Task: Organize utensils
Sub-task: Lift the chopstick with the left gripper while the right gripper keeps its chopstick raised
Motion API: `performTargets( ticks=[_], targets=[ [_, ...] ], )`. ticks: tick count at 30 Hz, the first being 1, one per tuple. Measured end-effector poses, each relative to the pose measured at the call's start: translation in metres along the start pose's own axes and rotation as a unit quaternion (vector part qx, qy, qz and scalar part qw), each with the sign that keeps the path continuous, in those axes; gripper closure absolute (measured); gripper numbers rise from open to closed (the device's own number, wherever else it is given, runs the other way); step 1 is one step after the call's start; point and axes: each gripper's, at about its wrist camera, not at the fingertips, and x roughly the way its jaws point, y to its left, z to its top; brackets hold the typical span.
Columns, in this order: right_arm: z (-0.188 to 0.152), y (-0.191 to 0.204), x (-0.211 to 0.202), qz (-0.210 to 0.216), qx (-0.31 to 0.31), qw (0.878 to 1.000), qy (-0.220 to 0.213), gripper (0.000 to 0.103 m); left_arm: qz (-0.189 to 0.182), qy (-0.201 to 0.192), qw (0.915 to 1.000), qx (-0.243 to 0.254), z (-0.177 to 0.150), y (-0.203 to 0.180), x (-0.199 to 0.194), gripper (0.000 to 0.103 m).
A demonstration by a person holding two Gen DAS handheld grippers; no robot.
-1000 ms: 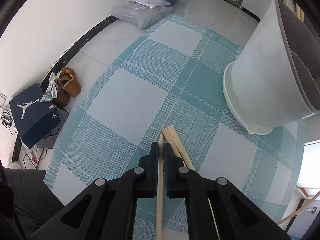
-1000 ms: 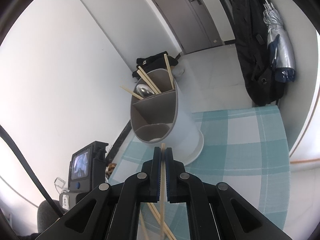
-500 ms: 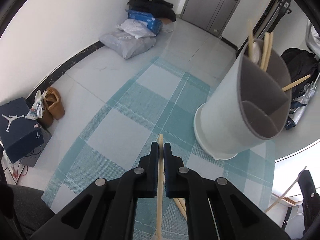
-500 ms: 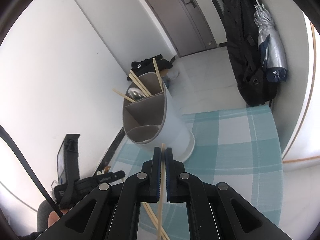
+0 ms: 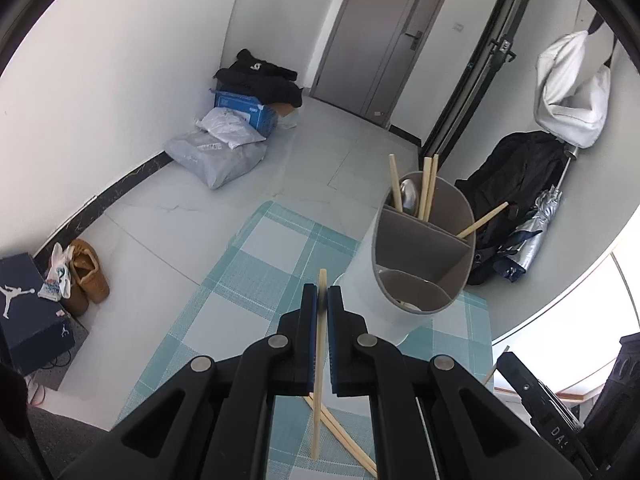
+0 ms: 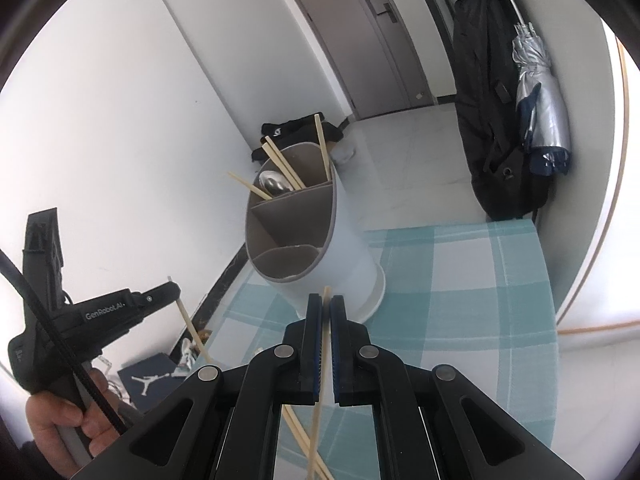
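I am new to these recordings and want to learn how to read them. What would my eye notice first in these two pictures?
First, the tall white utensil holder on the teal checked mat, its far compartment bristling with chopsticks and a metal spoon. Next, each gripper is shut on one chopstick: the left gripper and the right gripper, in the lower middle of their views. More loose chopsticks lie on the mat beneath them.

"GenRobot.AI" on the left hand-held gripper (image 6: 176, 294), Jumpman logo on the dark blue shoebox (image 5: 24, 312)
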Motion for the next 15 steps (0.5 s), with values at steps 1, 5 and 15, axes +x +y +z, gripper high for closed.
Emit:
performTargets(
  ticks=[1,5,15],
  targets=[
    [-0.001,0.001,-0.001,0.0,-0.002,1.0,-0.001,0.1,0.0,-0.003,1.0,0.009,0.0,-0.002,-0.003,0.102],
    [-0.002,0.004,-0.004,-0.006,-0.005,1.0,-0.004,0.1,-0.004,-0.012,0.9992,0.039,0.0,-0.009,-0.015,0.102],
    [0.002,0.013,-0.026,-0.029,-0.019,0.999,-0.032,0.1,-0.015,-0.003,0.9978,0.065,0.0,-0.008,-0.025,0.102]
  ],
)
